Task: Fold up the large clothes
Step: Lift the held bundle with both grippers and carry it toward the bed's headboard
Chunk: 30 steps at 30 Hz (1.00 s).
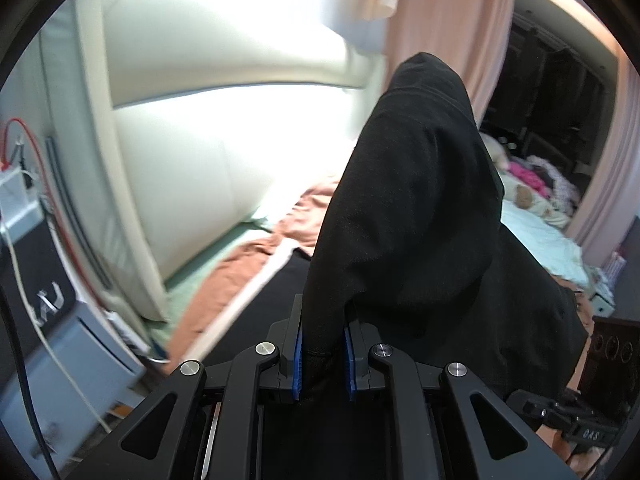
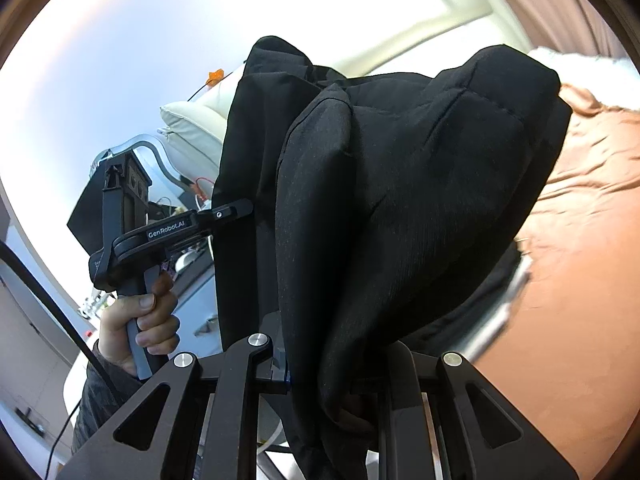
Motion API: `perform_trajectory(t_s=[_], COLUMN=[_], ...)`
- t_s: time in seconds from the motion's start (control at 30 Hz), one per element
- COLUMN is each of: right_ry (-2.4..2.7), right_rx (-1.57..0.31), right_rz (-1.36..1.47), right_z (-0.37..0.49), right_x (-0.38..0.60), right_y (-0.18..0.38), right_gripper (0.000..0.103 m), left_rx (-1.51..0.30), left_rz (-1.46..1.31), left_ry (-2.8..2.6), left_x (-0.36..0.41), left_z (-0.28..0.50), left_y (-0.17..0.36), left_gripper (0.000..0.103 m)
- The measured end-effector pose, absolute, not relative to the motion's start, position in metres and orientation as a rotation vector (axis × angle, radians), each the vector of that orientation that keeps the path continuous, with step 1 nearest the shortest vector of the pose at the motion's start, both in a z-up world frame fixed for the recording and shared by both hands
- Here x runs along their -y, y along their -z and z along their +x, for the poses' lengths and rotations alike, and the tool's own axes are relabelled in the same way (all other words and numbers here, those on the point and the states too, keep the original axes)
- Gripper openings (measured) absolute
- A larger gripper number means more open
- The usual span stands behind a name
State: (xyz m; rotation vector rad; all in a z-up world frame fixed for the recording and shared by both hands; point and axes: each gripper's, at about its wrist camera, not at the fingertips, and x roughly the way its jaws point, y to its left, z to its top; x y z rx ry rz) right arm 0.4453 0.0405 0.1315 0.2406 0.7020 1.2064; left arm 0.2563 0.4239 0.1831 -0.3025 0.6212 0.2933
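Both grippers, left [image 1: 324,356] and right [image 2: 336,376], pinching black garment [image 1: 408,208] between fingers, lifted above bed [image 2: 580,240] for folding.

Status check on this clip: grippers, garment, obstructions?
Left gripper shut on black garment. Right gripper also clamped on it, fabric draped over its fingers. Garment lifted above the orange bedsheet. Nothing seen in the way.
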Motion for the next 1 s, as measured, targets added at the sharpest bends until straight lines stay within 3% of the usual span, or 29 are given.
perform_trajectory(t_s=[0.3,0.73,0.83,1.0], right_ry=[-1.249,-1.172,-1.136,-1.061], right_rx=[-0.803,-0.911,-0.916,-0.964], right_rz=[0.341,0.298,0.288,0.274], right_z=[0.497,0.609,0.63,0.663], right_x=[-0.047,0.017,0.036,0.067], right_y=[-0.083,-0.016,-0.001,0.039], right_gripper=[0.014,0.014,0.014,0.014], left_rx=[-0.711,-0.852,-0.885,-0.855], left_rz=[-0.224,-0.232,-0.204,-0.204], left_ry=[-0.371,-0.361,-0.384,-0.448], left_x=[-0.466,-0.503,-0.505,-0.511], left_z=[0.317,0.417,0.432,0.421], left_y=[-0.161,-0.078,-0.06,-0.049], left_gripper=[0.016,0.016,0.026,0.033])
